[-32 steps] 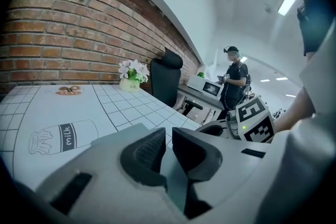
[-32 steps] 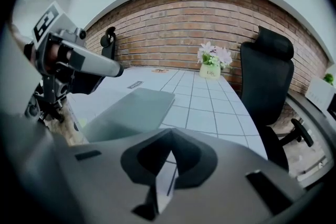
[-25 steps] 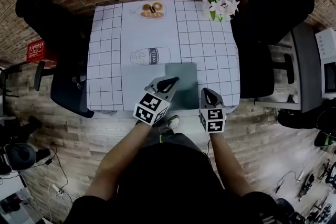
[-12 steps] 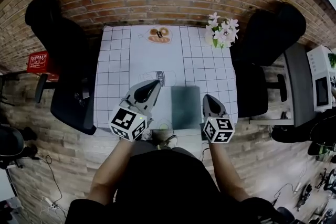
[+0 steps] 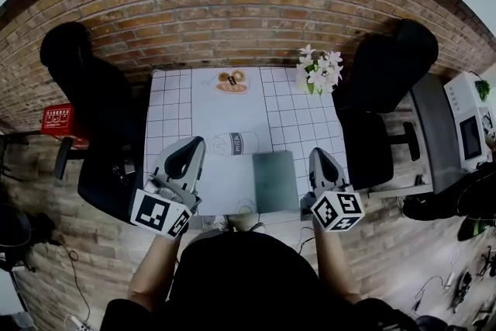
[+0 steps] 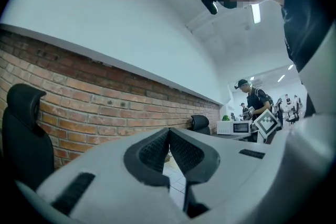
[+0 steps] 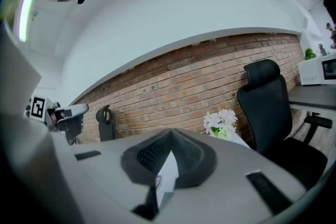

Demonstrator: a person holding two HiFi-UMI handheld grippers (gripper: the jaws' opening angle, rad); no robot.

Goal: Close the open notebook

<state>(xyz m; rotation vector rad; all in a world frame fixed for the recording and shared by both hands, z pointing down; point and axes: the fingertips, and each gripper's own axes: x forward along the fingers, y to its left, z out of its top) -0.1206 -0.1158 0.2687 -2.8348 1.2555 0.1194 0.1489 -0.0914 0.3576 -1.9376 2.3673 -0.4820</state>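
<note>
The surface (image 5: 167,101), a grid-patterned cloth with a plain middle strip, fills the centre of the head view and runs away from me toward the brick wall. The notebook (image 5: 275,181) lies on its near part, right of centre and close to the edge nearest me. Its long axis points away from me. All I see of it is one flat grey-green cover with no spread pages, so I judge it is already shut.

The left gripper (image 5: 191,145) hangs over the near left part of the surface, well apart from the notebook, with the plain strip between them. The right gripper (image 5: 319,156) sits just beside the notebook's right edge and is clearly the nearer one. Both gripper views look level across at the wall and chairs, not down at the cloth, so I take both tools to be up off the surface.

The left fingers (image 6: 152,152) are clenched tip to tip with nothing between them. The right fingers (image 7: 149,153) are clenched too, and only a sliver of cloth shows through the slot below their tips. If the cover needs pressing flat, I would use the right gripper, moving down and slightly left.
</note>
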